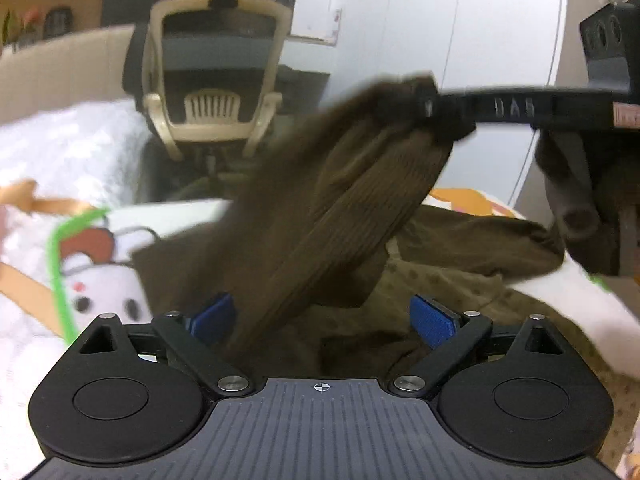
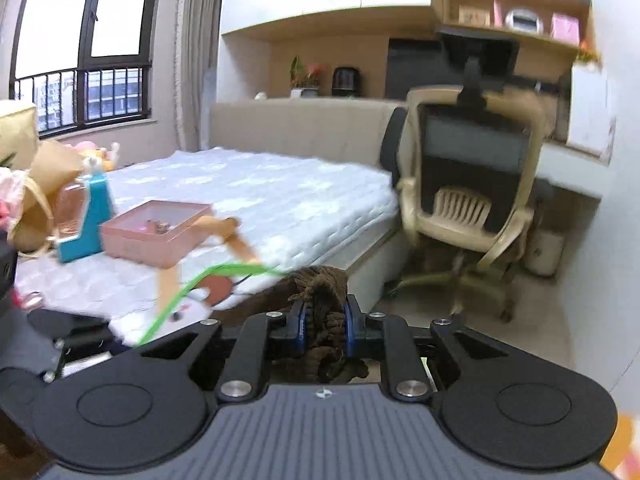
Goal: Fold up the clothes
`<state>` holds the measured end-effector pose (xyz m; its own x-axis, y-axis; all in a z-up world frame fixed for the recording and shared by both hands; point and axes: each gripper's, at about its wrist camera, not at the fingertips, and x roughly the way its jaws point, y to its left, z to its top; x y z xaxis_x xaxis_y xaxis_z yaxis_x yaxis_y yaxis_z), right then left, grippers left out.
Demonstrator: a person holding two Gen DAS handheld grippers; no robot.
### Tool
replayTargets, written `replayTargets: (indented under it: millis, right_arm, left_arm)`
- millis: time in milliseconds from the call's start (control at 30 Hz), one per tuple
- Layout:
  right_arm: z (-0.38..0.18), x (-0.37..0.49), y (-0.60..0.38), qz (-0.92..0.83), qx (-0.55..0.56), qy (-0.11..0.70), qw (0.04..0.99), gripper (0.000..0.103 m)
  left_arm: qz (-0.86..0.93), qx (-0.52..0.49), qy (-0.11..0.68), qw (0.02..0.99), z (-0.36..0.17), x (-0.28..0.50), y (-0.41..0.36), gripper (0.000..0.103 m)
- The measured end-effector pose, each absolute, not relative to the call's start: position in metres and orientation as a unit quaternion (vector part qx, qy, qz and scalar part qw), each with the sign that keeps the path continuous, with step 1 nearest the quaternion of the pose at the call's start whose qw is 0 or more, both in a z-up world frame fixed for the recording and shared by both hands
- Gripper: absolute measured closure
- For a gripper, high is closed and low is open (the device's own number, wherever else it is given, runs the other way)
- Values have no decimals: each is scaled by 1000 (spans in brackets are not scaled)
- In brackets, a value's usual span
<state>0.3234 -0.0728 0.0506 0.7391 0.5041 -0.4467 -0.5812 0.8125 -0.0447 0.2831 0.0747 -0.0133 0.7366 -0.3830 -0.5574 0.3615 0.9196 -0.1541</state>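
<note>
A: What does the room look like, from the left?

B: In the right wrist view, a dark-framed window (image 2: 84, 48) with railings, then a bed (image 2: 256, 196) with a white quilted mattress and a padded beige headboard (image 2: 296, 124). A cream office chair (image 2: 468, 184) with a dark mesh back stands at the bed's right edge, under wooden shelves (image 2: 512, 12).

A: Anything on the bed?

B: Near its left edge, a blue box (image 2: 90, 220), then a pink tray (image 2: 156, 232). A printed sheet with a green stripe (image 2: 188, 292) covers the near corner.

A: And the clothes?

B: An olive-brown ribbed garment (image 1: 332, 216) (corduroy-like, blurred) rises from the near edge, over a dotted olive cloth (image 1: 440, 292) lying flat.

A: The grippers?

B: The left gripper (image 1: 322, 320) is spread wide, blue pads (image 1: 434, 320) well apart; the ribbed cloth passes between them, and I cannot tell whether it touches either pad. The right gripper (image 2: 325, 320) is clamped on a bunched fold of the same garment, lifting it.
</note>
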Motion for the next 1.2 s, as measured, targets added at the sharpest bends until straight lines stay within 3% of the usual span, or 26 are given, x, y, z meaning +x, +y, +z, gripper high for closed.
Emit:
replayTargets:
  millis: [133, 200, 267, 300, 333, 600, 800, 867, 900, 933, 1067, 1167, 1200]
  right_arm:
    - [-4, 360, -85, 230, -123, 307, 915, 71]
    - [-16, 359, -108, 183, -127, 312, 924, 68]
    - [0, 341, -153, 146, -87, 289, 942, 53]
    - [8, 332, -176, 128, -67, 277, 950, 34]
    - [16, 322, -199, 110, -47, 265, 957, 27]
    - [-6, 258, -360, -38, 96, 283, 954, 27]
    - [-61, 273, -372, -32, 157, 317, 935, 28]
    - [-70, 281, -360, -22, 131, 328, 935, 44]
    - [-71, 284, -353, -17, 110, 331, 937, 59]
    - [-70, 285, -347, -13, 87, 329, 940, 65]
    - [-61, 286, -341, -6, 67, 316, 946, 66]
    - [-63, 284, -344, -1, 77, 311, 947, 66]
    - [-67, 283, -345, 1, 85, 311, 946, 66]
  left_arm:
    - [-209, -39, 372, 903, -39, 304, 67, 4]
    - [-206, -45, 385, 898, -47, 308, 66, 4]
    - [-203, -45, 383, 900, -47, 306, 65, 3]
    - [-205, -47, 383, 899, -46, 306, 64, 3]
    - [-206, -49, 384, 899, -46, 307, 63, 2]
    - [-216, -57, 365, 904, -32, 314, 49, 1]
    - [-191, -43, 335, 922, -15, 308, 43, 1]
    - [-180, -40, 335, 924, -14, 306, 44, 1]
    - [-177, -33, 330, 927, -12, 306, 43, 1]
    - [-178, -27, 324, 929, -10, 307, 38, 1]
    - [-188, -12, 300, 935, -2, 319, -3, 2]
    - [-189, 64, 288, 937, -9, 329, -50, 3]
    - [-189, 96, 287, 934, -14, 332, -64, 12]
